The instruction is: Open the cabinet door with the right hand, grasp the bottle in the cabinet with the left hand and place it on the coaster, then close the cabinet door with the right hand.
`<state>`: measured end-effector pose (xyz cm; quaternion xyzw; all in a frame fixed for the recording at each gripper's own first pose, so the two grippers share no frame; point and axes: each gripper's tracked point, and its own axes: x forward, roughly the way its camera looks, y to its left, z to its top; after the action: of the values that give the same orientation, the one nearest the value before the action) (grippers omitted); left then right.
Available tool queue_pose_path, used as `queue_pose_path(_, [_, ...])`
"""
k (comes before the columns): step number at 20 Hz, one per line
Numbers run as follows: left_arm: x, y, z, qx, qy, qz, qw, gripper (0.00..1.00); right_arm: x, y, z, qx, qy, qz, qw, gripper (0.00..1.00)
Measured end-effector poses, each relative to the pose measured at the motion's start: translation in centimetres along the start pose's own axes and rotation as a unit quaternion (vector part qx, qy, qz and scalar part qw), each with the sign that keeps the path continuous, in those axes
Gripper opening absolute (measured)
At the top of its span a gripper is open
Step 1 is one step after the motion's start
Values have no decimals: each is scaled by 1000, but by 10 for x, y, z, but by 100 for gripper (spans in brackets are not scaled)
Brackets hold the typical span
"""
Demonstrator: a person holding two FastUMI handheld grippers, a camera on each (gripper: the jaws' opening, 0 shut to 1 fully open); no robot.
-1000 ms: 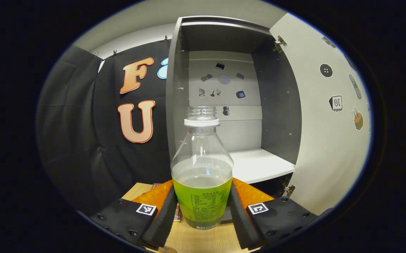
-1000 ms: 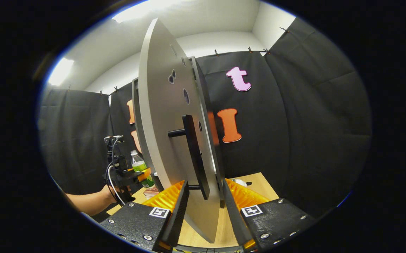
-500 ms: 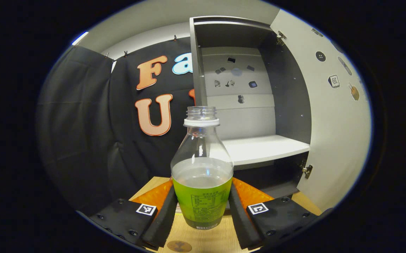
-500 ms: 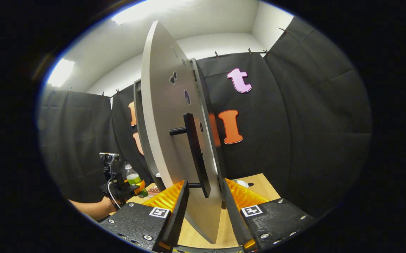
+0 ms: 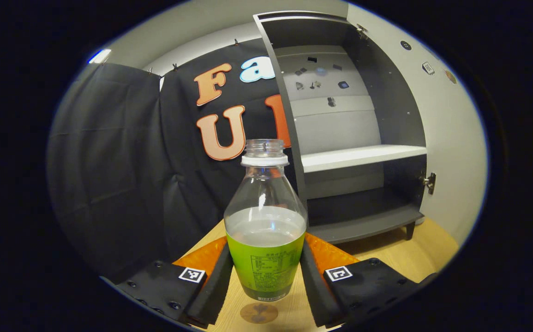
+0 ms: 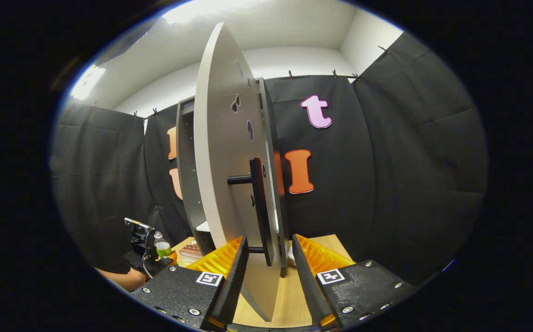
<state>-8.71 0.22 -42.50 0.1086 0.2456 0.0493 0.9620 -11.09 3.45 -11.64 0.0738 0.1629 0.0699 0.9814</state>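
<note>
Vs 1 s ago: left gripper (image 5: 266, 281) has pulled back and down from the cabinet (image 5: 363, 138); the carcass sits farther off and higher in the left gripper view, and more table (image 5: 400, 256) shows. Coaster (image 5: 259, 312) is now visible just under the bottle (image 5: 265, 221); I can't tell if the bottle base touches it. In the right gripper view the left gripper (image 6: 148, 251) with its bottle sits lower and smaller than before. Door (image 6: 224, 184) is open about as it was.

Left: both fingers clamped on the bottle's label band, bottle upright, uncapped, part full.
Right gripper (image 6: 268, 276): fingers spread wide, straddling the door's lower edge below the handle (image 6: 259, 207); not pressing on anything that I can see.

Count: 1 bottle, 1 coaster, 1 cabinet, 1 door, 1 handle, 2 grippers, 1 shelf (image 5: 363, 157).

Around: a small stack of flat items (image 6: 190, 250) lies on the table by the cabinet foot. A forearm (image 6: 123, 278) is behind the left gripper. The open door blocks most of the cabinet interior from the right gripper view.
</note>
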Motion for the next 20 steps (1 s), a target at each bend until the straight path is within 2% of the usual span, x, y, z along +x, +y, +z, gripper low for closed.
queue_pose_path(7, [3,6,-59,-8,17,4,1000,80,-6,0,8,52,-1,-25,998,60])
queue_pose_path(13, [8,10,-115,-32,46,1,998,80,-7,-6,10,40,-4,-79,996,60])
queue_pose_path(20, [15,13,-143,-51,59,-4,997,80,0,-11,14,51,6,-123,991,60])
